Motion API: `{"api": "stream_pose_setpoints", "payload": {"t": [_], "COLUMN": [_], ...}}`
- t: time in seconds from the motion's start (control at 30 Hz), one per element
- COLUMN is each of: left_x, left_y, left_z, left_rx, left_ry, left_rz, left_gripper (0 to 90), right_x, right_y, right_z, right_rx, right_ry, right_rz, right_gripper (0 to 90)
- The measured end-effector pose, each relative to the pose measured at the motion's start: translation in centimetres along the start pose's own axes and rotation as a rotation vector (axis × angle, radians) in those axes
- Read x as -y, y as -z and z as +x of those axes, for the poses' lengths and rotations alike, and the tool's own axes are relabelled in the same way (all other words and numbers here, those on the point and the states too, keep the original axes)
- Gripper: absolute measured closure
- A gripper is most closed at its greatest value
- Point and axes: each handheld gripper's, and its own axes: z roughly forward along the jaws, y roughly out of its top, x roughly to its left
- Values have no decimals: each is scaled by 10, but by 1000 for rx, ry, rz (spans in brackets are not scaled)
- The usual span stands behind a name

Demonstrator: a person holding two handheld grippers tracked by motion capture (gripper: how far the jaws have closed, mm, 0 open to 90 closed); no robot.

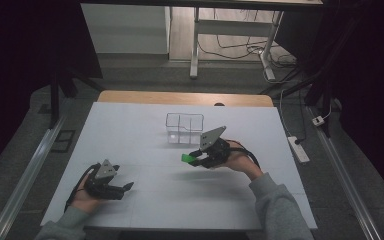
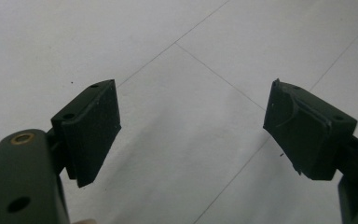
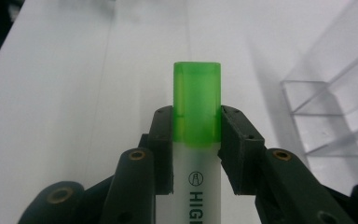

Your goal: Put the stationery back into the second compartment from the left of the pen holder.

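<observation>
Right now my right gripper [image 3: 196,126] pinches a green-capped highlighter [image 3: 197,105] between its jaws, which press on both sides of the barrel just where the cap meets the white body (the cap sticks out beyond the tips). Seen from above, that highlighter [image 1: 187,158] sits a little right of the frame's centre, above the white desk [image 1: 130,130] and just below the clear plastic organizer [image 1: 184,128]. My left gripper [image 2: 191,123], lower left in the high view, has its jaws spread wide over bare desk, gripping nothing.
</observation>
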Motion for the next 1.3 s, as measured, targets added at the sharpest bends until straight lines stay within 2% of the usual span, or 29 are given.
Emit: {"api": "stream_pose_setpoints", "payload": {"t": [0.17,0.37,0.7,1.3], "left_x": [0,0,0,0], "left_y": [0,0,1,1], "left_z": [0,0,0,0], "left_rx": [-3,-1,-3,-3], "left_ry": [2,4,3,0], "left_rz": [-1,-2,-5,-5], "left_gripper": [181,181,181,181], "right_x": [0,-3,-8,-12], "right_y": [7,11,14,20], "right_z": [0,3,6,-1], "right_rx": [42,80,151,288], "right_ry": [-91,-129,-165,-235], "right_rz": [-71,-103,-137,-208], "right_gripper": [664,664,663,663]}}
